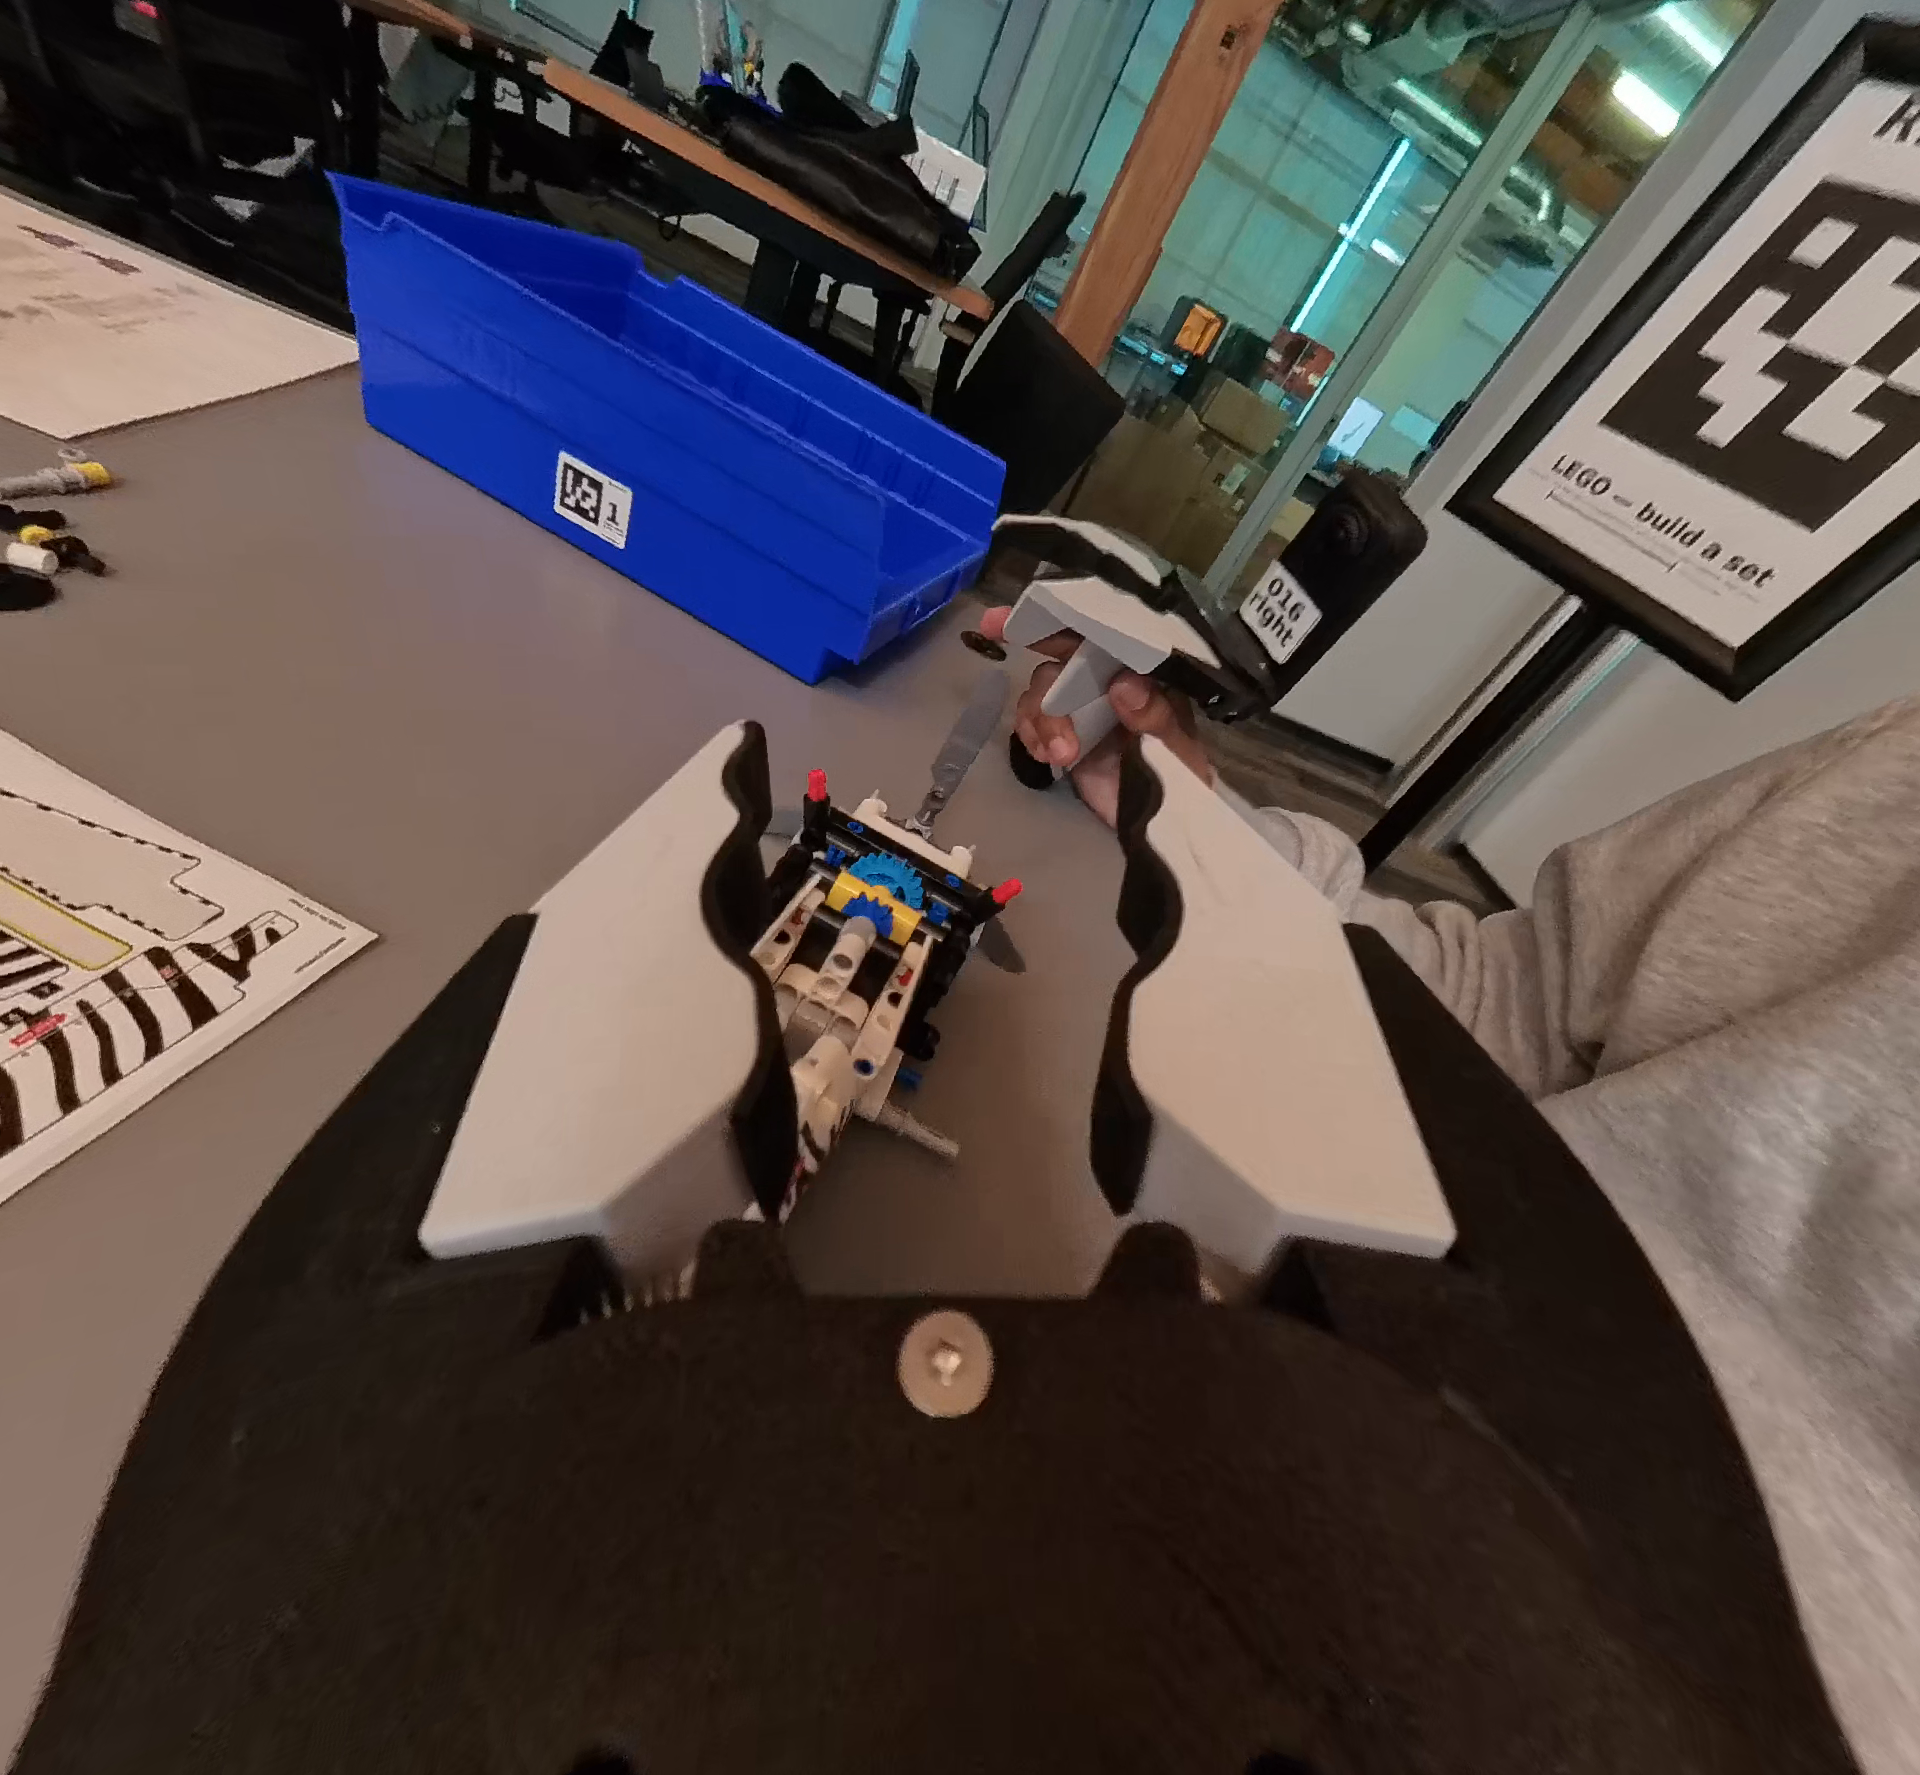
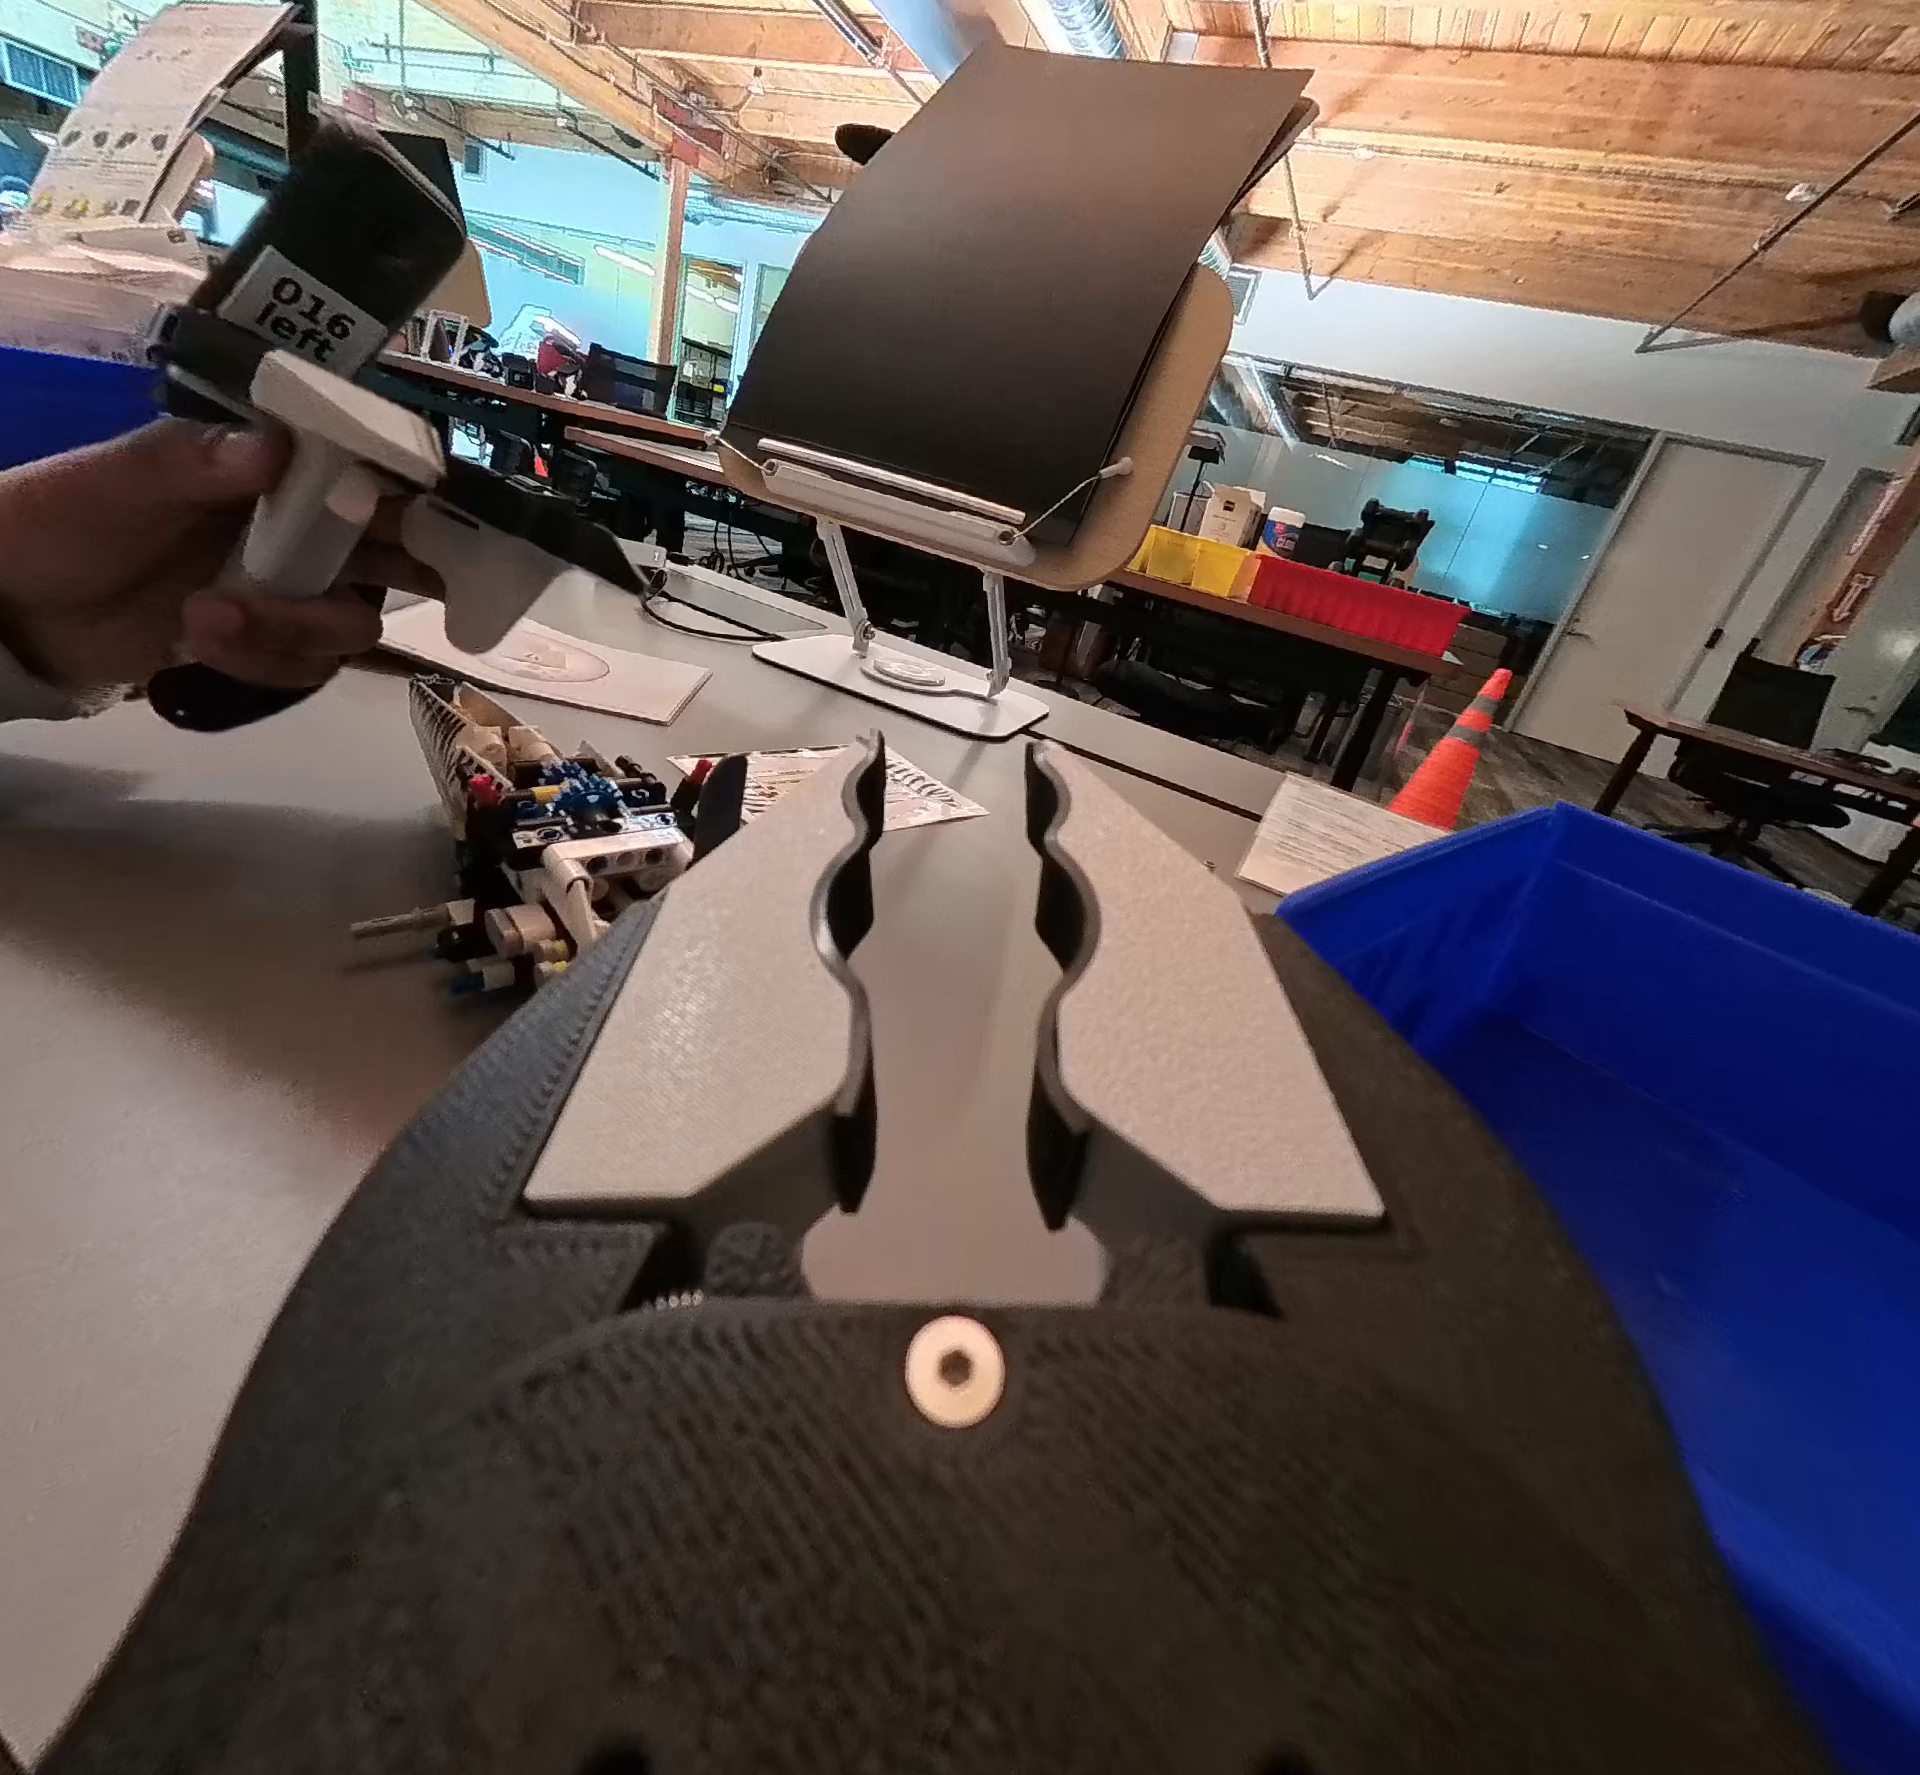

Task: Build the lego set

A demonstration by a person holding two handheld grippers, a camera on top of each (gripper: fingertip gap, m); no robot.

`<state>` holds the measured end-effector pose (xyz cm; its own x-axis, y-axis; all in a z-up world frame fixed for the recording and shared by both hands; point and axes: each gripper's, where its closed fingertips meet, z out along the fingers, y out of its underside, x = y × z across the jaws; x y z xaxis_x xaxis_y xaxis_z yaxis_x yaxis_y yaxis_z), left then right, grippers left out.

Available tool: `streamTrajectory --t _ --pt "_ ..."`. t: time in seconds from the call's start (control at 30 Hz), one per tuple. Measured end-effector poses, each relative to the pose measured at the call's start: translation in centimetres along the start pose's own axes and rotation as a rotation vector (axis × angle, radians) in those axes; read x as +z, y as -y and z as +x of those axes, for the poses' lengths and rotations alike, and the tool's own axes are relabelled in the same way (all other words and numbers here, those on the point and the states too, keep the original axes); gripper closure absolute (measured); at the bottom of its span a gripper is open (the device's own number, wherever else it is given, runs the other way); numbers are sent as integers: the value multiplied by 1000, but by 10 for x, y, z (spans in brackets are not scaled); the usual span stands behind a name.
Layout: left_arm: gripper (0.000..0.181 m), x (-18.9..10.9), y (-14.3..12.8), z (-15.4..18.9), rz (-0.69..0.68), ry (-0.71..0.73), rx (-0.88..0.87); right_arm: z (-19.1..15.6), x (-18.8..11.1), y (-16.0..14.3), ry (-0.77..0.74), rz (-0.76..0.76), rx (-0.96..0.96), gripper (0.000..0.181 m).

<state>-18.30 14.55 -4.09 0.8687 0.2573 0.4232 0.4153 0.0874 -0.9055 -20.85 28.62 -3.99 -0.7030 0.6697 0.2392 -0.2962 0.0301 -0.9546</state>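
the lego model (image 1: 878, 936) lies on the grey table (image 1: 416, 686), between the left gripper (image 1: 940, 790)'s parted jaws. beyond it sits the blue bin (image 1: 665, 416); the right gripper (image 2: 954, 769), jaws apart and empty, hovers beside the bin; sticker sheets (image 1: 135, 956) lie left.

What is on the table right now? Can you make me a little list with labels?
model: half-built lego vehicle with a blue gear on top, resting on the grey table
left gripper: open, fingers on either side of the model, not squeezing it
right gripper: open, empty, beside the model
bin: blue bin, nothing seen in the part that shows
loose parts: small pieces at the table's far left
paper: sticker sheet lying flat
stand: book stand
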Motion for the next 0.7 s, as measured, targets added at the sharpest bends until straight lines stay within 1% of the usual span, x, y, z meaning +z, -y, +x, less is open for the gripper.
streamTrajectory --t 0.13,0.23,0.43,0.7 --pt "114 -8 12 5 75 -68 -51 0 0 0 2 0 -2 157" --pt "113 -8 15 8 106 -106 -78 0 0 0 3 1 -1 157" --pt "114 -4 11 8 94 -102 -68 -3 -1 2 6 12 -19 159" --pt "114 -6 12 5 105 -107 -86 -6 -1 2 5 11 -57 163"
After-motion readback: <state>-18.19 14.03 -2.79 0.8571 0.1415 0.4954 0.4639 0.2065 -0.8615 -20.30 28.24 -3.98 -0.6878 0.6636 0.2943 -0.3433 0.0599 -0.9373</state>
